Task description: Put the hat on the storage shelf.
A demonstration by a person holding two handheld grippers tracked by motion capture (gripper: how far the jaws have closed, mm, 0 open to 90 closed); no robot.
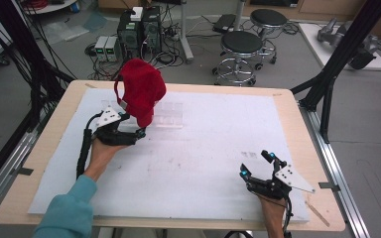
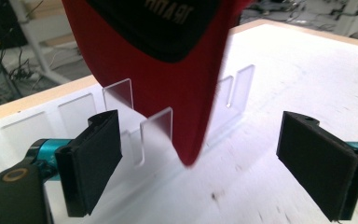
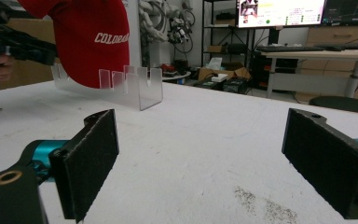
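A red baseball cap (image 1: 141, 89) stands on edge in a clear acrylic slotted rack (image 1: 167, 115) toward the far left of the white mat (image 1: 203, 148) that covers the wooden table (image 1: 59, 106). In the high view the cap rises well above the rack, its crown uppermost and its lower edge down among the dividers. The left gripper view looks into the cap (image 2: 168, 60) from below: the red brim tapers to a point that dips between two of the rack's (image 2: 156, 133) transparent upright plates, and the dark underside carries mirrored white lettering. From the right gripper view the cap (image 3: 86, 39) shows white letters reading "COLORA", with the rack (image 3: 130, 86) in front of and under it.

The left gripper (image 1: 140, 130) sits just beside the cap's lower edge, held in the person's left hand (image 1: 101, 148) with a teal sleeve (image 1: 67, 210) behind it. Its jaws stand wide apart, one on each side of the brim tip, and neither pad appears to touch the fabric, though the tip is slightly blurred.

The right gripper (image 1: 257, 163) rests near the right front of the mat, well apart from cap and rack, jaws spread and holding nothing; faint specks mark the mat just ahead of it
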